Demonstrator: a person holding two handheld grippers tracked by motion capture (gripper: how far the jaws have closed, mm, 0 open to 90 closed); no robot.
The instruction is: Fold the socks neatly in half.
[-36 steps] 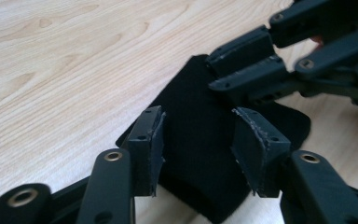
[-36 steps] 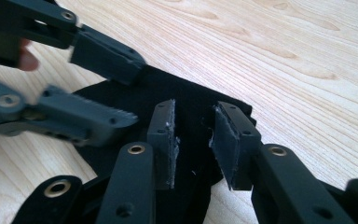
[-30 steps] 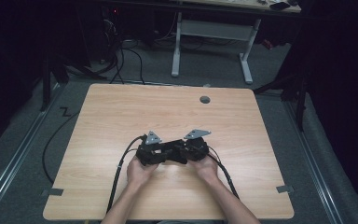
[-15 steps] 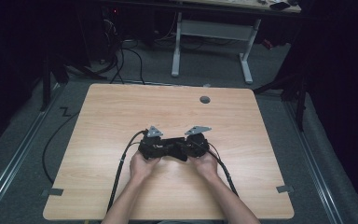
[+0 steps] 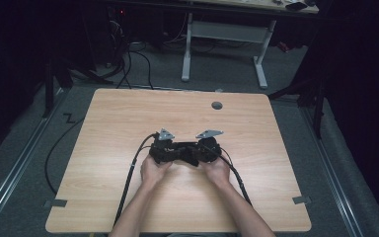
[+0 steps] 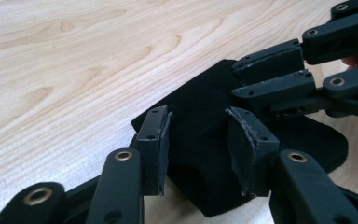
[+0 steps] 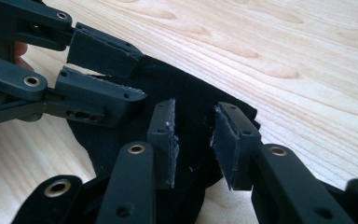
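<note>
A piece of black cloth [image 6: 200, 102] lies flat on the wooden table [image 5: 128, 118], near its middle. My left gripper [image 5: 175, 152] and right gripper [image 5: 197, 154] point at each other over it, each held in a hand. In the left gripper view my left gripper [image 6: 198, 119] has the cloth between its pads; its jaws have just been closing, and a wide gap is left. The right gripper [image 6: 237, 78] reaches the cloth's far edge there. In the right gripper view my right gripper [image 7: 195, 109] straddles the cloth [image 7: 191, 91] with its jaws apart, and the left gripper [image 7: 142, 77] enters from the left.
A round grommet hole [image 5: 217, 105] sits near the table's far edge. Cables [image 5: 128, 177] trail from both grippers toward the near edge. Behind the table a white desk frame [image 5: 227, 34] stands on a dark floor with more cables.
Both hands and grippers have shifted a little away from the person, the left one more. The cloth stays between them.
</note>
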